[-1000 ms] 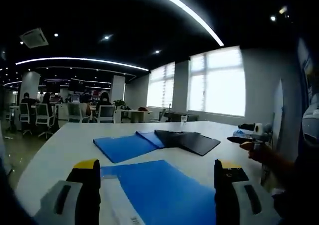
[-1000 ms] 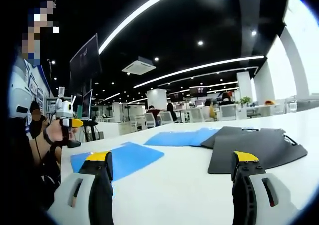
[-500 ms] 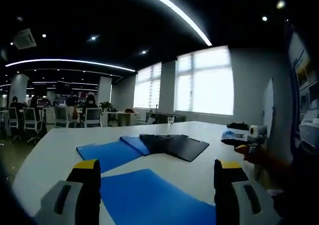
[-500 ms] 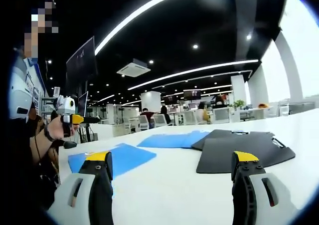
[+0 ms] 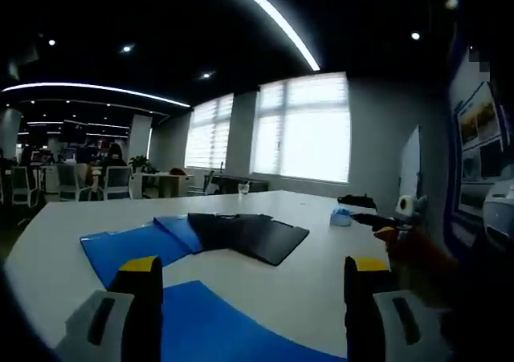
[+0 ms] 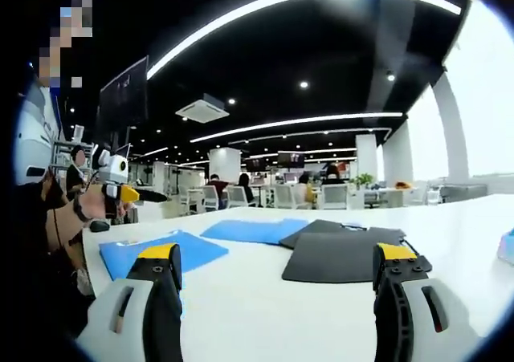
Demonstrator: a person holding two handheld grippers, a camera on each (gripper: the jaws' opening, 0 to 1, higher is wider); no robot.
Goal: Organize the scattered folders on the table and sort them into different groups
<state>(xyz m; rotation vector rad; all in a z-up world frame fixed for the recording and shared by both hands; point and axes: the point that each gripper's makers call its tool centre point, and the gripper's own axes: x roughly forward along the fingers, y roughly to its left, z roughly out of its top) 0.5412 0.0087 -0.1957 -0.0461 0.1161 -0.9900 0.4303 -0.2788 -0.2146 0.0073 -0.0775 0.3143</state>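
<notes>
On the white table: we see flat folders spread out, none held by us.
Table: wide, white and smooth; folders lie flat on it.
Nearest blue folder: lies just ahead of our left gripper, between its jaws in the left gripper view.
Farther blue folders: two overlapping sheets, their edge tucked under the black ones.
Black folders: a dark overlapping pair, one with what looks like a clip at its edge; they touch the blue folders beside them.
Handling: we judge these thin, light and somewhat bendy, with slick covers that may slide; a free outer edge or corner looks the best place to pinch.
Left gripper: jaws spread wide, grasping nothing, held low and level above the table.
Right gripper: jaws likewise spread and empty, level, pointing across the table toward the black folders.
Our hands: each gripper is visible from the other's side, raised near the table edge.
</notes>
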